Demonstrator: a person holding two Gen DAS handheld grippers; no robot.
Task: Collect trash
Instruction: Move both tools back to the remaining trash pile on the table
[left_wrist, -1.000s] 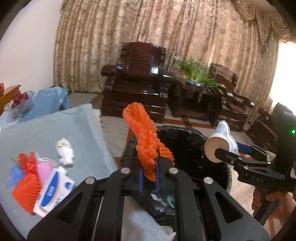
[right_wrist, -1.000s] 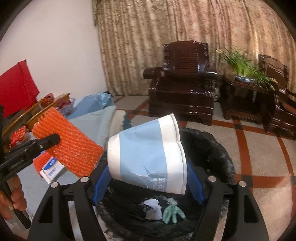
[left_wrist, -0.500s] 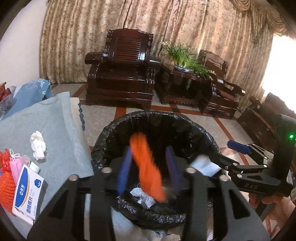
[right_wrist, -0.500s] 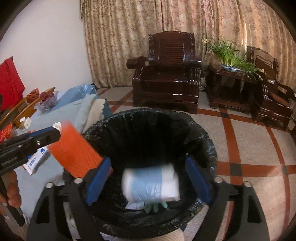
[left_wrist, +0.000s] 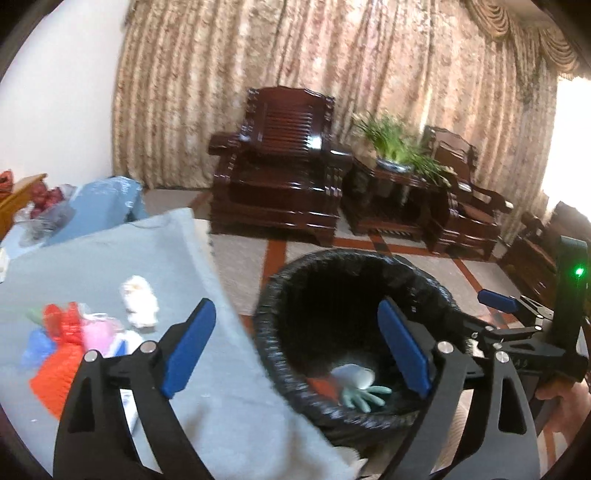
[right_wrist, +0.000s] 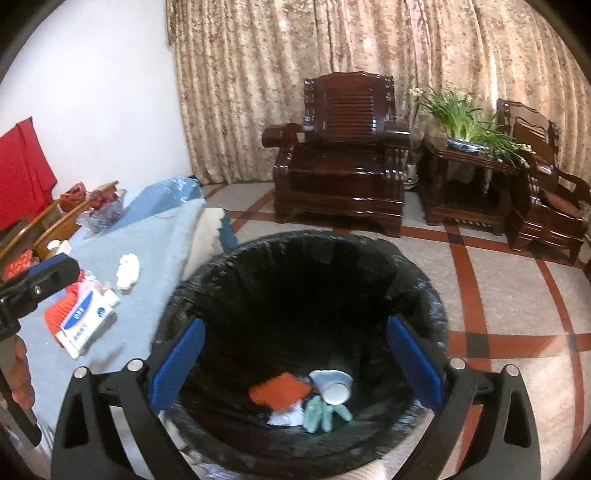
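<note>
A bin with a black bag (right_wrist: 417, 280) (left_wrist: 280, 295) stands on the floor beside a table under a light blue cloth (left_wrist: 92, 266). In the bin lie an orange foam net (right_wrist: 279, 391), a paper cup (right_wrist: 334, 386), a green glove (right_wrist: 323, 411) and white paper. My right gripper (right_wrist: 295, 365) is open and empty over the bin. My left gripper (left_wrist: 295, 347) is open and empty over the table edge and the bin rim. On the cloth lie a crumpled tissue (left_wrist: 138, 301), a tissue pack (right_wrist: 86, 321), another orange net (left_wrist: 55, 376) and red and pink scraps (left_wrist: 74, 325).
A dark wooden armchair (right_wrist: 340, 155), a side table with a plant (right_wrist: 465, 147) and a second chair (right_wrist: 546, 192) stand by the curtain. A blue bag (left_wrist: 110, 199) and a bowl of red fruit (left_wrist: 40, 206) sit at the table's far end. Tiled floor (right_wrist: 517, 295) lies right of the bin.
Both grippers opened. The orange net fell from the left one and the paper cup from the right one into the bin. The left gripper swung left toward the table.
</note>
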